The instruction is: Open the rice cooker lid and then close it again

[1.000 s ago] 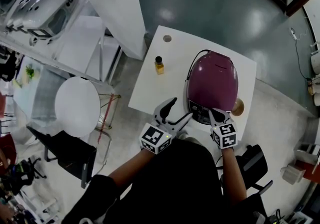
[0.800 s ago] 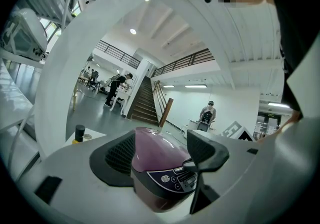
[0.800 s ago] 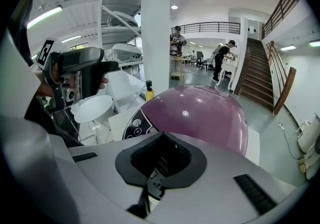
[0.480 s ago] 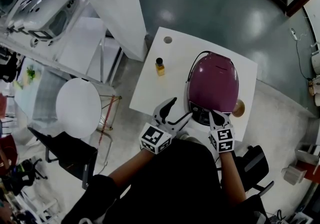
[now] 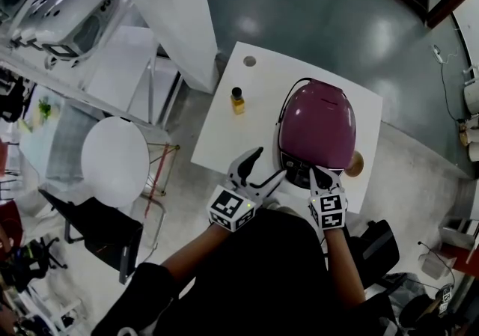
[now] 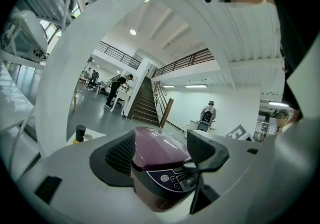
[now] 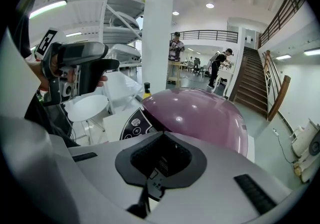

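Your right gripper (image 5: 320, 172) has its fingers closed together, empty, tips at the near edge of the rice cooker (image 5: 318, 121); your left gripper (image 5: 269, 162) fingers stand wide apart, holding nothing

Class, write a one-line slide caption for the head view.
Closed purple rice cooker on a white table; shut right gripper at its front edge, open left gripper beside it.

L gripper (image 6: 162, 157) jaws stand wide apart, nothing gripped, framing purple rice cooker (image 6: 150, 190) w/ lid (image 6: 152, 145) down, ctrl panel (image 6: 175, 178) facing cam; small black-capped bottle (image 6: 80, 133) on white table (image 6: 95, 136) at left, stairs (image 6: 145, 104) behind.
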